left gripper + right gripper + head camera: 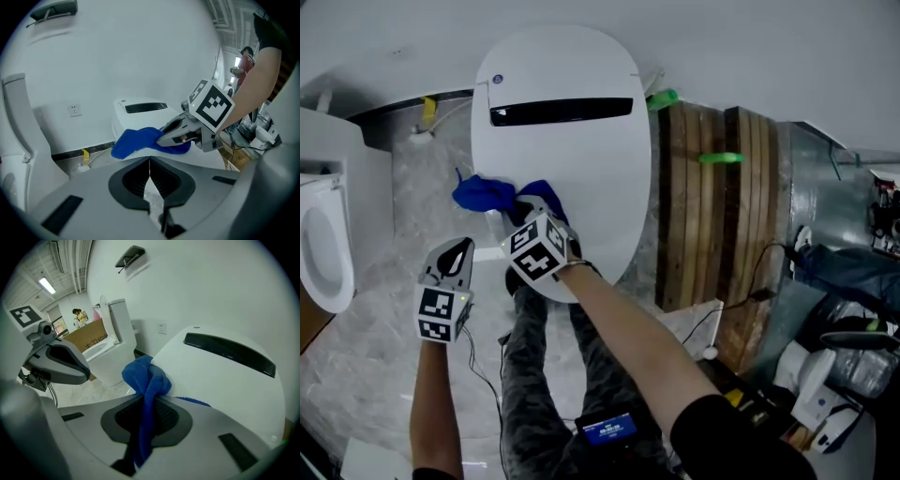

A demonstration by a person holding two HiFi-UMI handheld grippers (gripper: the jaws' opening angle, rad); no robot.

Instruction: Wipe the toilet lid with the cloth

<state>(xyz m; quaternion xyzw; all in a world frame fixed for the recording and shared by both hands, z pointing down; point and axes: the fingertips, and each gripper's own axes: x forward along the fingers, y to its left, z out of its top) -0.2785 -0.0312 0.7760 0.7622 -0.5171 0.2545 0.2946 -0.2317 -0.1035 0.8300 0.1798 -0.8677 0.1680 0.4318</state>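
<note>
The white toilet lid (572, 159) lies closed, with a dark slot near its back. A blue cloth (487, 193) rests on the lid's left front edge and hangs partly over it. My right gripper (525, 208) is shut on the blue cloth (146, 380), which bunches out between its jaws over the lid (220, 380). My left gripper (455, 255) hovers shut and empty beside the bowl, left of the lid, above the floor. From the left gripper view, the cloth (136, 140) and the right gripper (168, 136) sit ahead on the lid (140, 112).
A second white toilet (323, 234) stands at the far left. Wooden planks (712, 206) lean right of the toilet, with cables, bottles and clutter (844, 356) beyond. My legs (562, 375) stand in front of the bowl on the marble floor (375, 309).
</note>
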